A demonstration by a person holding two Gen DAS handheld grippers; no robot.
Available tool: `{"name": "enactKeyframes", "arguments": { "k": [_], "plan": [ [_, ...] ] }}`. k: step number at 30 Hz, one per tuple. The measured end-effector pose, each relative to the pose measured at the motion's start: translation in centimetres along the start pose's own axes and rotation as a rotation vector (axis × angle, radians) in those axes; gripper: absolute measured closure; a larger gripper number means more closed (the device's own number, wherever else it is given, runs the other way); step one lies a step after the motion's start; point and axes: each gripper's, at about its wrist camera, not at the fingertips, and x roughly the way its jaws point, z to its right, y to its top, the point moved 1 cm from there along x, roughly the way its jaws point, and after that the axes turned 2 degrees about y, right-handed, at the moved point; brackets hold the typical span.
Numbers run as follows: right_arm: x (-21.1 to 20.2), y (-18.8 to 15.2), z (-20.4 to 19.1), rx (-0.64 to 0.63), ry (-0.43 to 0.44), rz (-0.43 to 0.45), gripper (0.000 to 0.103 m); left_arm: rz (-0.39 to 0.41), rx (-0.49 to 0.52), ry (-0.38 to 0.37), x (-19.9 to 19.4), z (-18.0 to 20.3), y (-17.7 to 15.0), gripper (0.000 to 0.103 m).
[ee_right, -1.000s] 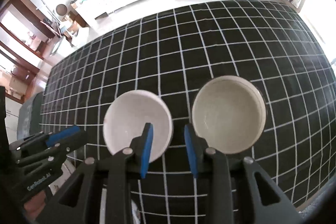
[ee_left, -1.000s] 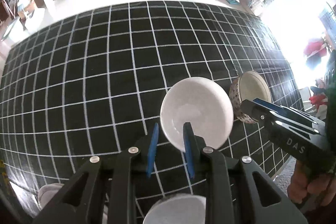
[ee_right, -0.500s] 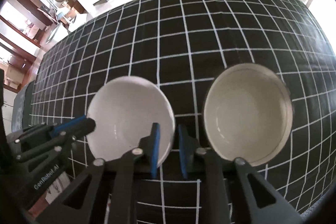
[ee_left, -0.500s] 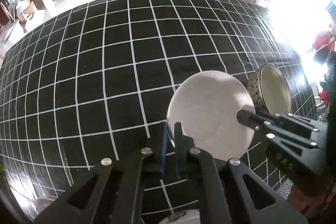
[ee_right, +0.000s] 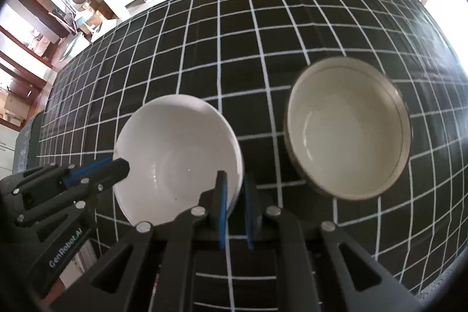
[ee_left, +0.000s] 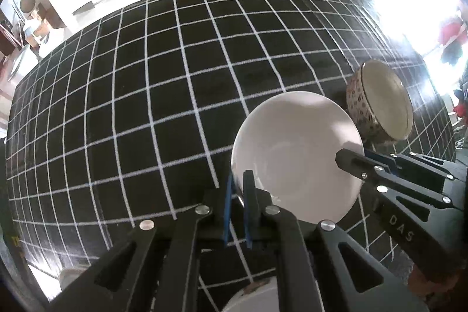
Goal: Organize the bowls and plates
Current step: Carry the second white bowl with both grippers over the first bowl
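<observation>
Glossy round white bowl (ee_left: 295,154) on the counter (ee_left: 146,95), black cloth with white grid. Left tool (ee_left: 237,183) and right tool (ee_right: 234,183) each pinch its thin rim, opposite sides. Straight-walled, speckled bowl (ee_right: 348,127) just beside, cream inside.

Glossy smooth ceramic-looking white bowl (ee_right: 175,154), a duller cream bowl (ee_right: 348,127) at its 3 o'clock with speckled outside, matt black grid tablecloth (ee_left: 146,95) underneath.

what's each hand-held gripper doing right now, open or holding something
Left hand-held gripper: shut on the rim of the white bowl.
Right hand-held gripper: shut on the same white bowl's rim, opposite side.
</observation>
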Motion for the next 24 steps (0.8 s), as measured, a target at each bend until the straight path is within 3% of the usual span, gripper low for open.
{"name": "enactKeyframes", "arguments": {
  "k": [3, 12, 24],
  "plan": [
    [-0.2, -1.0, 0.2, 0.033, 0.030, 0.011, 0.090, 0.006, -0.017, -0.008, -0.2, -0.2, -1.6, 0.097],
    [-1.5, -2.1, -1.4, 0.017, -0.005, 0.019, 0.090, 0.023, -0.098, -0.057, -1.1, -1.8, -4.8, 0.098],
    [-5.2, -2.3, -3.5, 0.027, 0.012, 0.064, 0.090, 0.136, -0.096, -0.041, -8.1, -2.5, -5.6, 0.098]
  ]
}}
